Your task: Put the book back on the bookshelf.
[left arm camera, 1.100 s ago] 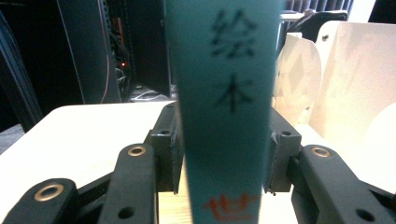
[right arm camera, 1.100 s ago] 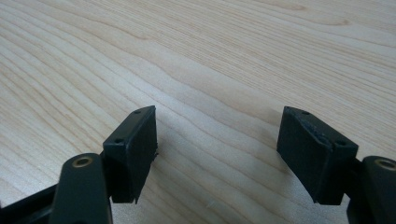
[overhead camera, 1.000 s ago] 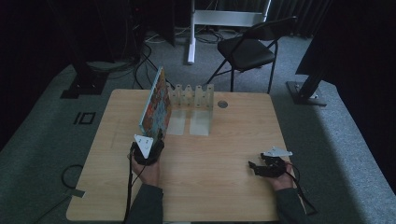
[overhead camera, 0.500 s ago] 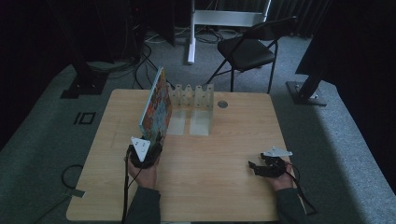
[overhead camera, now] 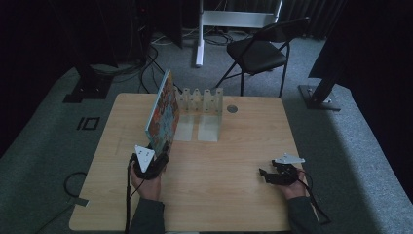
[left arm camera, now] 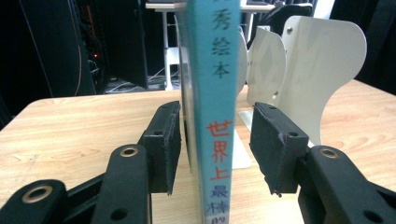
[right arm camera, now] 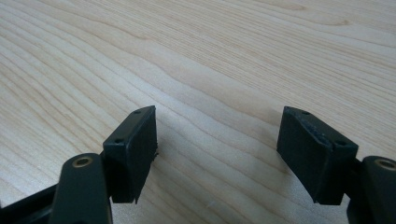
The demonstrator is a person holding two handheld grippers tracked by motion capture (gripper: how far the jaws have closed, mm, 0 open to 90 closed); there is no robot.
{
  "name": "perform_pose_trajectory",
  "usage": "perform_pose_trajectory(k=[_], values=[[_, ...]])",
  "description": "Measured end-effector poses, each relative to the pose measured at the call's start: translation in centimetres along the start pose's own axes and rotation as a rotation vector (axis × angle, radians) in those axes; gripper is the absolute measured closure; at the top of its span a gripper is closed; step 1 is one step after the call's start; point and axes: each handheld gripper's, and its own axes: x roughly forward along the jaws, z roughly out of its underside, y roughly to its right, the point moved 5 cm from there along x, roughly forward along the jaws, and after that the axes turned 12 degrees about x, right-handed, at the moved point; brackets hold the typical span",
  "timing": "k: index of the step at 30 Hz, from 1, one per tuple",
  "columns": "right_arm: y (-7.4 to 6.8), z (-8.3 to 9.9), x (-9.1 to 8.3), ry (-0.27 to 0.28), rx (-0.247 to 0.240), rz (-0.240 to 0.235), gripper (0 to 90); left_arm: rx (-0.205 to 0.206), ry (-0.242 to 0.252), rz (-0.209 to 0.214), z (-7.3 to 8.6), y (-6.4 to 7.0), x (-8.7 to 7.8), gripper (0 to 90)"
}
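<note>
I worked in what looked like a lab or recording studio rather than a home. My wooden table (overhead camera: 243, 195) stood alone on grey carpet (overhead camera: 350, 161), ringed by black curtains (overhead camera: 375, 44) that shut out the rest of the room. Heavy black stand bases (overhead camera: 319, 95) sat on the floor at either side, loose cables (overhead camera: 151, 53) ran behind, and a folding chair (overhead camera: 260, 51) waited beyond the table. Dark equipment racks (left arm camera: 107, 42) stood at the back.
</note>
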Motion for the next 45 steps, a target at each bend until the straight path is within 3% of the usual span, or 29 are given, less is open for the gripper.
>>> perform_pose_trajectory(k=[17,34,45], values=[[0.0,0.0,0.0,0.0,0.0,0.001,28.3,0.027,-0.029,0.025,0.5,-0.1,-1.4,53.0],[0.0,0.0,0.0,0.0,0.0,0.0,28.3,0.053,-0.072,0.025,1.9,-0.3,-2.8,53.1],[0.0,0.0,0.0,0.0,0.0,0.001,28.3,0.071,-0.095,0.049,2.6,0.0,-3.5,53.2]])
